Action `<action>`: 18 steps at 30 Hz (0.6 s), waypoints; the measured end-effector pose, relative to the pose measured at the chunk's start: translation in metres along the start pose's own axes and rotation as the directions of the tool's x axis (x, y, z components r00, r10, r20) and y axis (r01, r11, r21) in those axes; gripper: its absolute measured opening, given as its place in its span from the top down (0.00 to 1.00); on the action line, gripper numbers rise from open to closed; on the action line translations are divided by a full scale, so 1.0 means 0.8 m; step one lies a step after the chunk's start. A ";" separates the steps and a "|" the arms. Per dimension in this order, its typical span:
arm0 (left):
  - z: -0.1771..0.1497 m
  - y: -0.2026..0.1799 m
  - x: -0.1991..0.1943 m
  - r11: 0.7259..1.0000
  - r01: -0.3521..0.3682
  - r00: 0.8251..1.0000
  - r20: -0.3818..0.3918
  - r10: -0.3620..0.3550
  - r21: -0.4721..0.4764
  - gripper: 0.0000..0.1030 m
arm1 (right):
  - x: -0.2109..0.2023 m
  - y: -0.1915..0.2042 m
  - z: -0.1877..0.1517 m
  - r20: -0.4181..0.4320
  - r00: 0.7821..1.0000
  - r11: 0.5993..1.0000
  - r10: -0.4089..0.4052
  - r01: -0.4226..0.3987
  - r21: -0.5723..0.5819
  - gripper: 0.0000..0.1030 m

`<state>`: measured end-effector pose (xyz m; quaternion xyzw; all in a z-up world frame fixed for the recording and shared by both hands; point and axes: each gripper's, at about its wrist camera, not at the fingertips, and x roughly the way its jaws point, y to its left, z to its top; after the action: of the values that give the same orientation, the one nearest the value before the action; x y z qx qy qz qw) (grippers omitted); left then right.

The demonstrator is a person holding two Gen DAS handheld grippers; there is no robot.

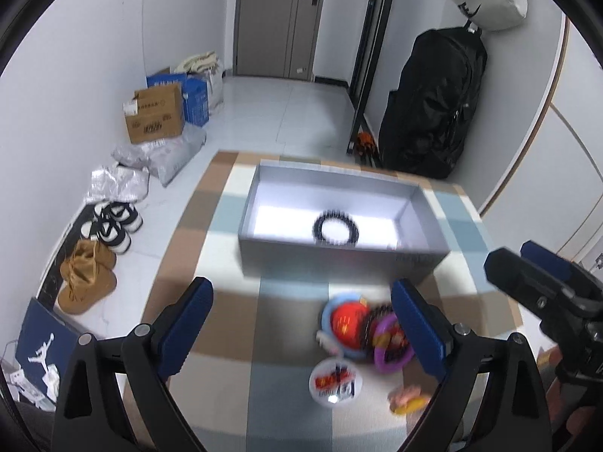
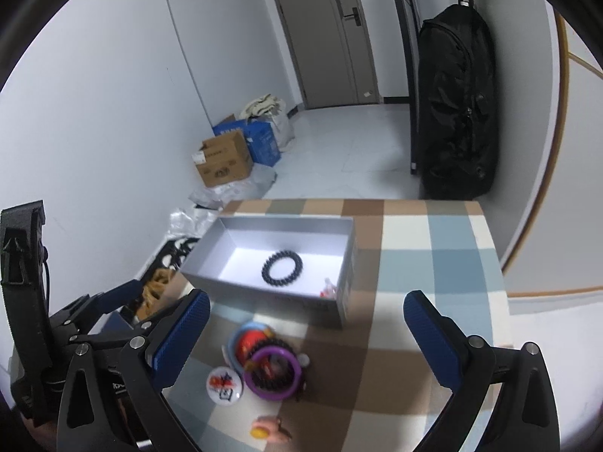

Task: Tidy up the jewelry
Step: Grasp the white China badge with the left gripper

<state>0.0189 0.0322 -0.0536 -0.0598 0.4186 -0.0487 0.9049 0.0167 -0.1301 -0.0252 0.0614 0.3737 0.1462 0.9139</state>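
A grey open box [image 1: 339, 258] [image 2: 345, 303] stands on the checked tablecloth. A black bead bracelet [image 1: 335, 227] [image 2: 282, 267] lies inside it, and a small red and white piece [image 2: 328, 289] lies in its near right corner. In front of the box is a pile: a purple ring [image 1: 392, 346] [image 2: 272, 373], a dark bead bracelet [image 1: 371, 324] [image 2: 273, 371], a red and blue round piece [image 1: 345, 322] [image 2: 248, 341], a white round badge [image 1: 335, 382] [image 2: 225, 384] and a pink and yellow piece [image 1: 409, 403] [image 2: 269, 429]. My left gripper [image 1: 301, 333] and right gripper [image 2: 307, 339] are open and empty above the pile.
The table [image 2: 433, 256] ends at the left and far sides. On the floor at the left are shoes [image 1: 109, 224], boxes [image 1: 154, 115] and bags. A black bag [image 1: 433, 105] hangs at the far right. The right gripper shows in the left wrist view [image 1: 542, 282].
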 end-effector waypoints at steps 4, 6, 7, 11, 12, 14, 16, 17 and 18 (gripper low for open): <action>-0.013 0.003 0.006 1.000 0.009 0.999 -0.045 -0.009 0.004 0.10 | -0.006 0.005 -0.007 0.003 1.000 1.000 -0.016 0.016 -0.017 0.00; -0.016 0.001 0.008 1.000 0.011 0.998 -0.058 -0.011 0.014 0.10 | -0.008 0.008 -0.009 0.005 1.000 0.999 -0.027 0.028 -0.030 0.00; -0.018 -0.001 0.008 1.000 0.017 0.998 -0.067 -0.016 0.025 0.10 | -0.010 0.010 -0.010 0.005 0.999 0.999 -0.031 0.031 -0.035 0.00; -0.025 -0.006 0.011 0.998 0.025 0.995 -0.096 -0.020 0.054 0.10 | -0.013 0.010 -0.013 0.008 0.999 0.999 -0.036 0.037 -0.037 0.00; -0.027 -0.008 0.014 0.998 0.025 0.993 -0.115 -0.018 0.063 0.10 | -0.013 0.010 -0.013 0.008 0.999 0.999 -0.037 0.037 -0.036 0.00; -0.035 -0.012 0.023 0.996 0.016 0.986 -0.168 -0.002 0.083 0.10 | -0.014 0.009 -0.013 0.008 0.999 0.999 -0.039 0.039 -0.037 0.00; -0.042 -0.014 0.026 0.995 0.021 0.981 -0.194 -0.001 0.097 0.10 | -0.015 0.008 -0.013 0.011 0.999 0.998 -0.040 0.040 -0.041 0.00; -0.044 -0.017 0.027 0.994 0.016 0.979 -0.204 0.007 0.112 0.10 | -0.016 0.007 -0.014 0.014 0.999 0.998 -0.039 0.040 -0.044 0.00; -0.045 -0.018 0.027 0.992 0.012 0.978 -0.208 0.014 0.124 0.10 | -0.015 0.004 -0.015 0.014 0.999 0.998 -0.043 0.044 -0.044 0.00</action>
<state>0.0047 0.0122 -0.0907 0.0024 0.5071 -0.0804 0.8581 -0.0003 -0.1311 -0.0248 0.0339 0.3657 0.1342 0.9204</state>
